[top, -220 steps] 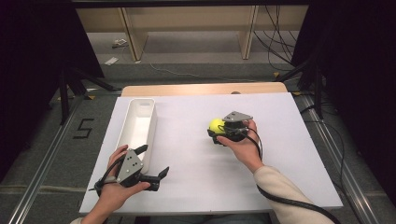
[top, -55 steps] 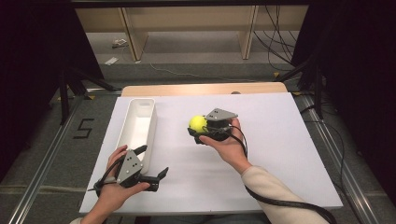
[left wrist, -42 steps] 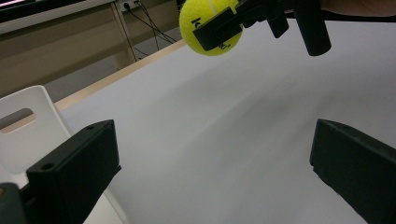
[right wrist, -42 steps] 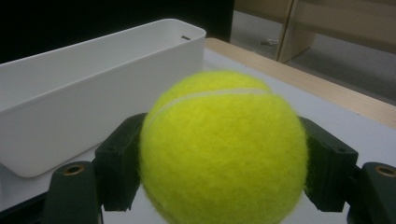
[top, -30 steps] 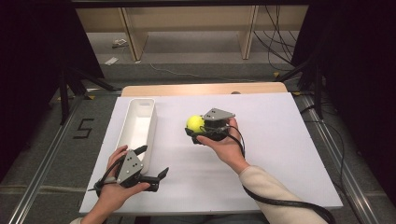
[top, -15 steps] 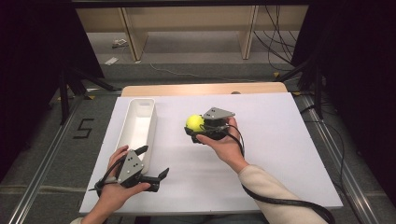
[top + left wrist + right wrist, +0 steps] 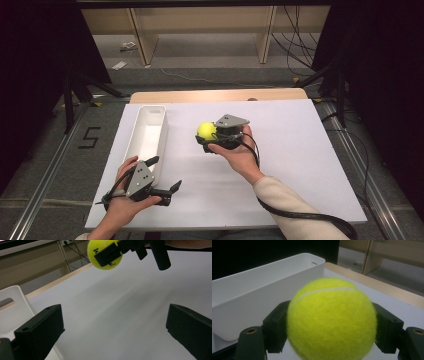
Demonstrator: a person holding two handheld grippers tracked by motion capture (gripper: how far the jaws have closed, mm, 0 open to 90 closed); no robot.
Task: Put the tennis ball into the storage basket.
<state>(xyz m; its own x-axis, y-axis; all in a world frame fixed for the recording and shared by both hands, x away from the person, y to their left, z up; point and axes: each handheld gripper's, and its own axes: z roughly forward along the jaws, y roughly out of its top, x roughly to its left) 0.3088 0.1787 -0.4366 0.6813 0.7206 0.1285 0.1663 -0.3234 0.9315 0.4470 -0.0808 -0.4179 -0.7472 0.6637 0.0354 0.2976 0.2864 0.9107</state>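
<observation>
White board covers my surface [image 7: 300, 165], wood edge beyond, dark floor around. My right gripper [image 7: 212, 139] fingers clamp the tennis ball [image 7: 205, 131] above open board beside the white bin [image 7: 145, 135]; left gripper [image 7: 167, 181] fingers gape wide, empty.

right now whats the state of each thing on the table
yellow fuzzy tennis ball: clamped in the right gripper, off the board
long white plastic bin: upright, empty
left gripper: open, holding nothing
white foam board: flat

yellow tennis ball [image 7: 105, 255] in the far claw [image 7: 132, 251], above white board [image 7: 120, 315]
</observation>
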